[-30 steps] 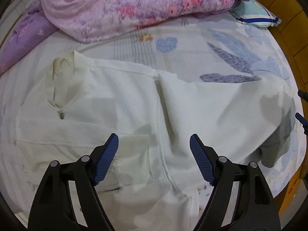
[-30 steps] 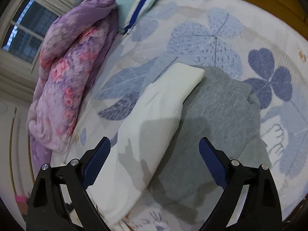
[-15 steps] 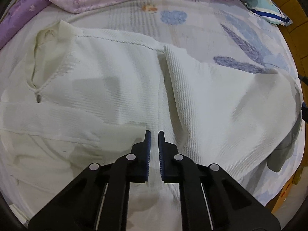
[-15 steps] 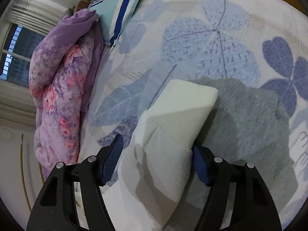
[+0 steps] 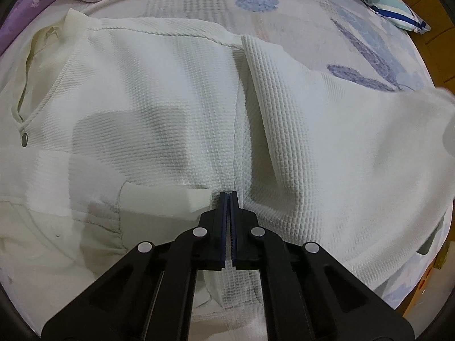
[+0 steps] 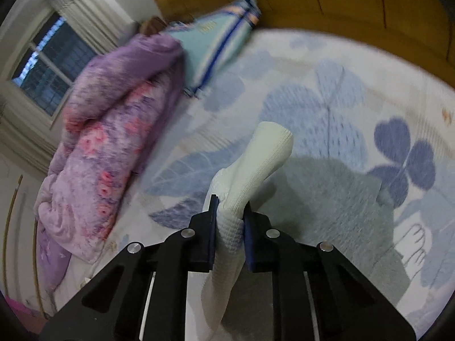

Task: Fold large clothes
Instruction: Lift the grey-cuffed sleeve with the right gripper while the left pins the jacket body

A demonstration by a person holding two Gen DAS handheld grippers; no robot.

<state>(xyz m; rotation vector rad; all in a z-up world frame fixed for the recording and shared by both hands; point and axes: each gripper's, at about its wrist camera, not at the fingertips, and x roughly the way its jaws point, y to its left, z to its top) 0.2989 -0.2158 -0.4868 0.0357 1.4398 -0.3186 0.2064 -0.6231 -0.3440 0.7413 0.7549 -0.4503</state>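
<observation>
Pinching the white sweater's sleeve [image 6: 250,187], the right gripper [image 6: 230,221] has just been closing; its pads press the bunched cuff, which stands beyond the fingertips. The left gripper [image 5: 227,199] is fully closed, tips down on the white sweater [image 5: 176,108] spread flat ahead; whether fabric is caught is unclear.

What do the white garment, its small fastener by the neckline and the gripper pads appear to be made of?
White garment: soft waffle-knit fabric, probably cotton; a gridded texture shows. Fastener: likely a metal snap, round with a dull grey sheen. Pads on the right gripper: blue, matte, ridged, probably rubber or plastic.
</observation>
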